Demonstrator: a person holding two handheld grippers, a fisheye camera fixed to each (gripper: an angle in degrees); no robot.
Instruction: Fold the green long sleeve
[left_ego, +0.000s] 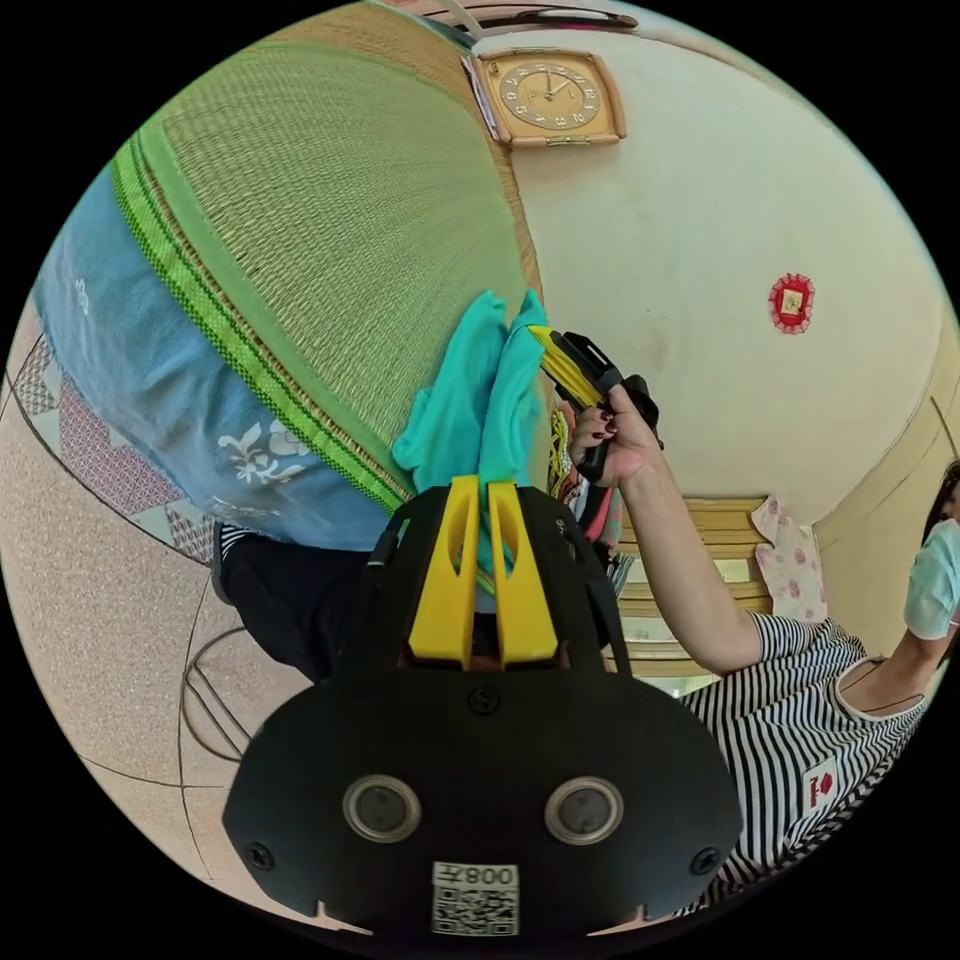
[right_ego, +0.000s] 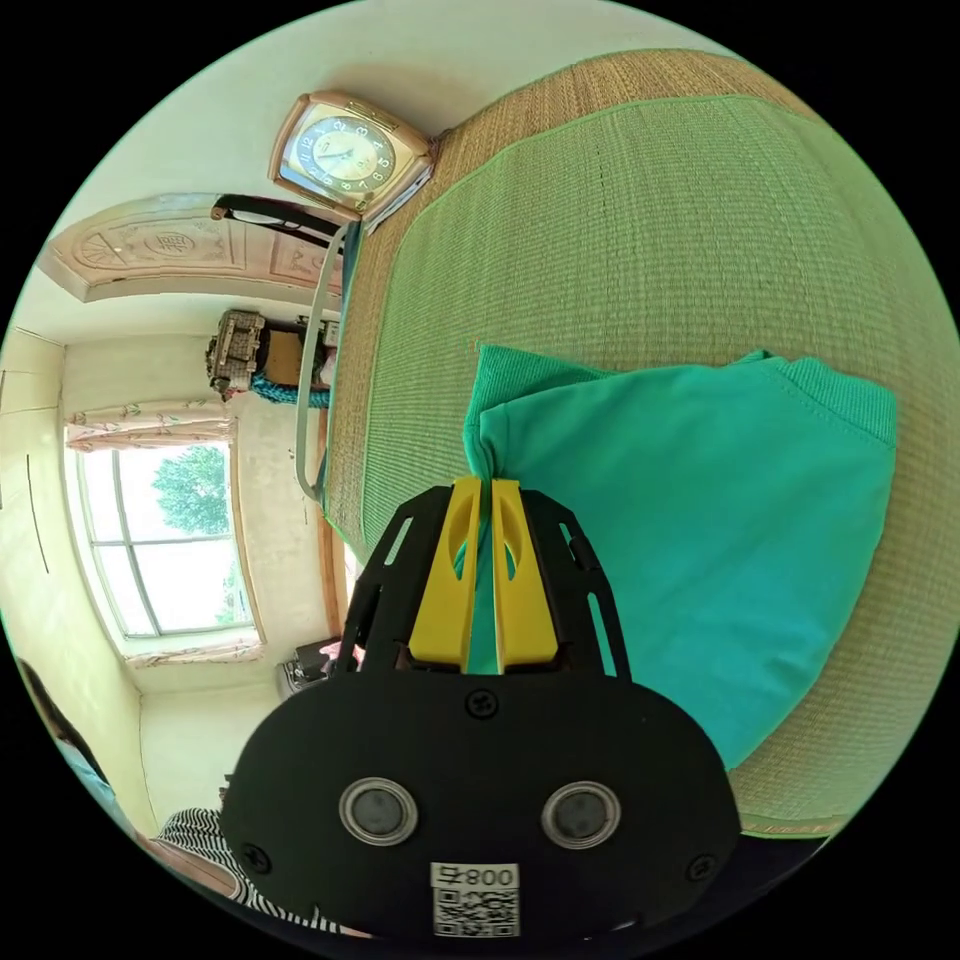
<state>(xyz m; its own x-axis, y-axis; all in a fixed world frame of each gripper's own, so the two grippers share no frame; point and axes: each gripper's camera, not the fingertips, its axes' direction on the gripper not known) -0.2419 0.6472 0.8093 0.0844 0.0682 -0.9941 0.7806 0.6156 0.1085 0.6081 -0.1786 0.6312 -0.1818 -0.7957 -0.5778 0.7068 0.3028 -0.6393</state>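
- the woven mat lies under my green long sleeve, which looks already doubled over; i judge more folds remain.
- left tongs and right tongs each pinch its edge.

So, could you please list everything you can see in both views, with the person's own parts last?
Green long sleeve: one, teal-green, lying on the mat, edge pinched by both grippers.
Woven mat: one, green with tan border, under the garment.
Wall clock: one, tan frame, at the mat's far end.
Blue cloth: one, beside the mat edge.
Window: one, daylight outside.
Left gripper: yellow jaws, black body.
Right gripper: yellow jaws, black body.
Hand: one, holding the right gripper.
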